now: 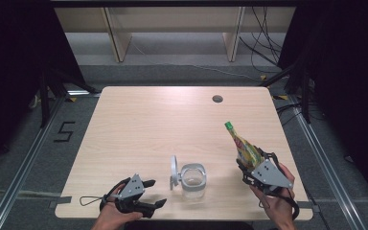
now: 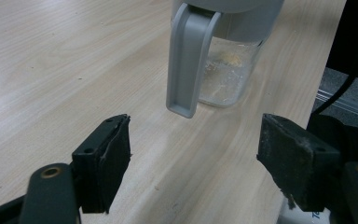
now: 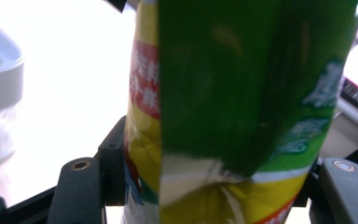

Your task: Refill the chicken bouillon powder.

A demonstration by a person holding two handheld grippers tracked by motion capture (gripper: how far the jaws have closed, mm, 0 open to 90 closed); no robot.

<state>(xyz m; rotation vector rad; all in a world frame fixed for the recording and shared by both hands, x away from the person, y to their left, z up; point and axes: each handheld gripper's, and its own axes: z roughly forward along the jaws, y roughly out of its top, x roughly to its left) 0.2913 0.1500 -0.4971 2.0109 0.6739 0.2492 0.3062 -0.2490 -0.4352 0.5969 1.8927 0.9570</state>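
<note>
My right gripper (image 1: 250, 165) clamps the yellow-green snack pouch (image 1: 243, 146), tilted above the table's (image 1: 139, 124) right side; my left gripper (image 1: 149, 193) stands released beside the lidded glass jar (image 1: 193, 180)

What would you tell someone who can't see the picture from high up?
At a wooden table, the right claw holds a green and yellow pouch tilted up. A clear jug with a grey handle stands in the middle, and the left claw rests open beside it.

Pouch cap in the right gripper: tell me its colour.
Green; the cap tops the yellow-green pouch, clearest in the high view.
</note>
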